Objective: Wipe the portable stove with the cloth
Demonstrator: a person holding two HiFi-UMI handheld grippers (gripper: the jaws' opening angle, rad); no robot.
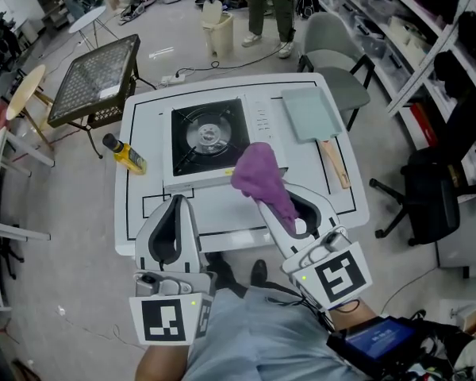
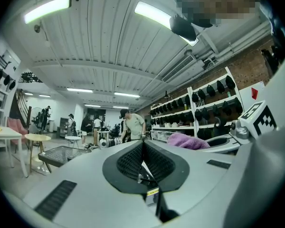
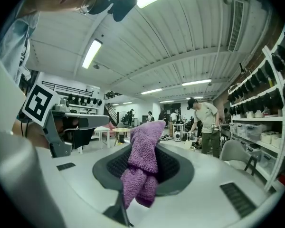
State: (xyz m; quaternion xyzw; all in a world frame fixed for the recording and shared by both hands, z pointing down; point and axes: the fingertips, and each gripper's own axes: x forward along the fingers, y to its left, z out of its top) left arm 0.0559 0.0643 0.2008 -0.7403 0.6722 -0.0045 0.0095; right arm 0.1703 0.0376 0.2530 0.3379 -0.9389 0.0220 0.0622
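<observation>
Right now the right gripper (image 3: 143, 161) has its jaws pinched on a purple cloth (image 3: 143, 148), which bunches up past the tips and droops between the pads. From the head view the bundle sits over the front right corner of the portable stove (image 1: 214, 141); whether it touches the casing I cannot tell. The left gripper (image 2: 142, 148) has its jaws pressed together with nothing between them, and it hangs near the worktop's front edge, just left of the other gripper.

The stove is white with a round burner on a dark plate, set mid-worktop (image 1: 230, 217), a white surface ruled with black lines. A yellow bottle (image 1: 127, 155) lies at the left edge. Right of the stove rests a pale green board (image 1: 311, 113), with a wooden handle (image 1: 334, 163) in front of it.

Around it, a grey chair (image 1: 337, 62) stands at the far right corner, a mesh-topped folding table (image 1: 95, 78) at the far left, and a black office chair (image 1: 436, 197) to the right. Shelving lines the right wall, and a person (image 1: 270, 6) stands beyond a pale bin (image 1: 218, 30).
</observation>
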